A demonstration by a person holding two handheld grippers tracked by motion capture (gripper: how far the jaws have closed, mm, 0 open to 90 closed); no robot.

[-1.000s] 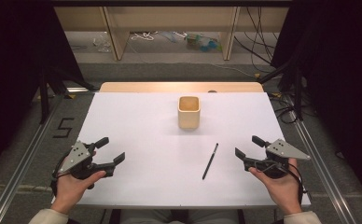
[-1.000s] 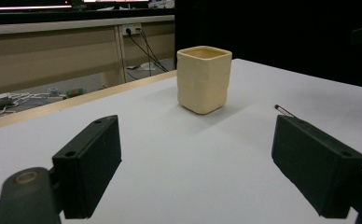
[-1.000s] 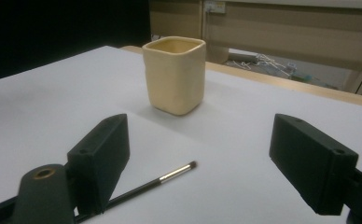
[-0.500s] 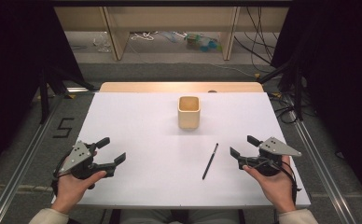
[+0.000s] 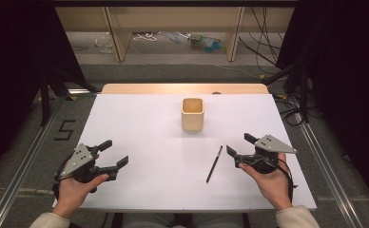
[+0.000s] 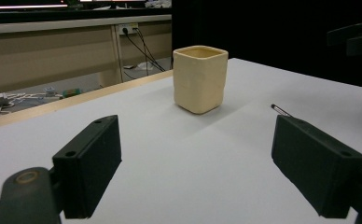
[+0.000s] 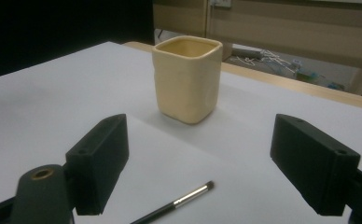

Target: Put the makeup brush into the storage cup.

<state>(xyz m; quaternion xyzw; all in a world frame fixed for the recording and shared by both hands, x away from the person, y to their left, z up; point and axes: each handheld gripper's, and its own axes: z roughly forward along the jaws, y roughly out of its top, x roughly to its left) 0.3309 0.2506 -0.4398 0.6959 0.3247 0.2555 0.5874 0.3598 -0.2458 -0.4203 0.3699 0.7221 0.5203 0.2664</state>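
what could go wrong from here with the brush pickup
The brush is thin and lies flat on the white table, so the open right gripper may scrape the surface or pinch it off-centre and tilt it. The cup stands upright, unsupported; a careless nudge could tip it.

I am working in what looks like a lab set up for recording. My white table [image 5: 140,128] stands between black curtains [image 5: 16,71] on both sides, with metal rails [image 5: 25,164] running along the floor and a number 5 [image 5: 63,129] marked on it. Beyond the table, loose cables [image 5: 263,38] and odds and ends lie under a plain wooden bench [image 5: 173,14].
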